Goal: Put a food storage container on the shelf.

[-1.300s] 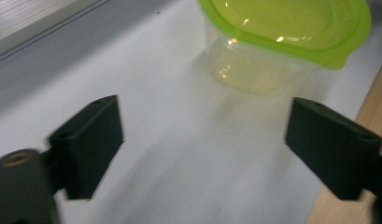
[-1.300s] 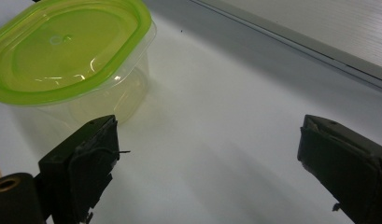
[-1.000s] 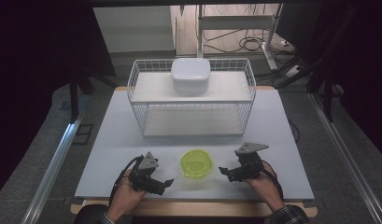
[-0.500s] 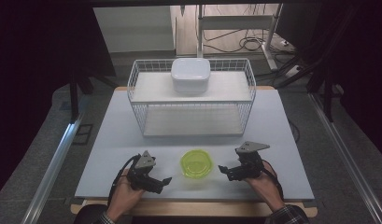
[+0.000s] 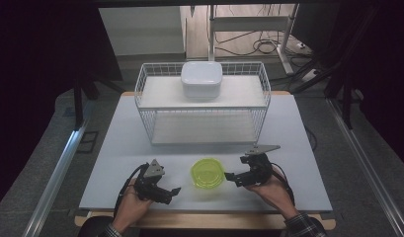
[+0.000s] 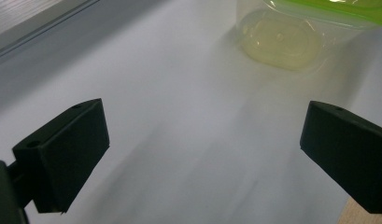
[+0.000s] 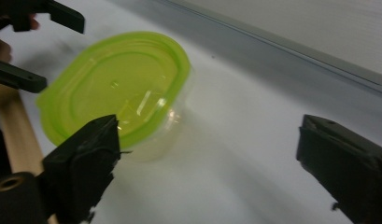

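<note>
1. Right gripper (image 5: 230,176): I am holding it low over the table (image 5: 298,148), jaws spread wide and gripping nothing. It is pointing toward my left, straight at the container.
2. Left gripper (image 5: 176,190): I am holding it near the front edge, jaws likewise spread and empty, pointing toward my right.
3. Green-lidded container (image 5: 207,173): it is sitting on the table near the front edge, between the two grippers, upright, lid on. The body is clear plastic; the lid is translucent green.
4. Deciding relation: the container is lying just beside the right gripper's tips, to their left, and a little farther from the left gripper's tips. I am judging the right hand the nearer one.
5. Long axis: in the right gripper view the lid (image 7: 116,88) is reading as a rounded oblong; its long axis is running slantwise to that gripper's line of approach.
6. Left gripper view: the container's base (image 6: 279,42) is lying ahead and toward the right-hand jaw, apart from both jaws.
7. Wire rack (image 5: 204,106): standing well behind, a white box (image 5: 201,78) on its upper shelf.
</note>
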`<state>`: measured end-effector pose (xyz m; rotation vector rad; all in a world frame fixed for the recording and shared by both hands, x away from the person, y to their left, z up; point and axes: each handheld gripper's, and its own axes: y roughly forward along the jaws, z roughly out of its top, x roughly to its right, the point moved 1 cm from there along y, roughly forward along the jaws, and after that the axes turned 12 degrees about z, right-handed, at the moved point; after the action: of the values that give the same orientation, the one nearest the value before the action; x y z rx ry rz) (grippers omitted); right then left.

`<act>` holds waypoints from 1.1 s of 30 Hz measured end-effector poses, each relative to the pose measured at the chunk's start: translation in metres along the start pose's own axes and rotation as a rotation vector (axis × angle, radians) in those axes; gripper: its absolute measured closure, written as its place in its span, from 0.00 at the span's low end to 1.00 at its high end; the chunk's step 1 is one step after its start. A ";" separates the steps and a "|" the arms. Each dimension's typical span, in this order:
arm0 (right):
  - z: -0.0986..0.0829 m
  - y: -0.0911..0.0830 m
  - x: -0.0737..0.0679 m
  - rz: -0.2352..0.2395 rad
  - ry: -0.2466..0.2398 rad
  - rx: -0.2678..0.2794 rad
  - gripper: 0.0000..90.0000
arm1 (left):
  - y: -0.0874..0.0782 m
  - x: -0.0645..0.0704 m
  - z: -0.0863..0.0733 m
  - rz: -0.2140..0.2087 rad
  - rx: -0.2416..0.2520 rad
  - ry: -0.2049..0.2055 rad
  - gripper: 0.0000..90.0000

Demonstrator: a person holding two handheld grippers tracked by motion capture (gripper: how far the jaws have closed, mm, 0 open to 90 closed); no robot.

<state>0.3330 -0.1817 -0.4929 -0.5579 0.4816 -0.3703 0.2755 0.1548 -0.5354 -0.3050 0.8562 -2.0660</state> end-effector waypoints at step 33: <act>0.021 0.028 0.026 0.343 0.375 -0.063 0.90 | 0.002 0.004 -0.001 0.001 -0.024 0.036 0.03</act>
<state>0.3713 -0.1628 -0.5022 -0.4565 0.9386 -0.1294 0.2738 0.1513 -0.5374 -0.2815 0.9032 -2.0670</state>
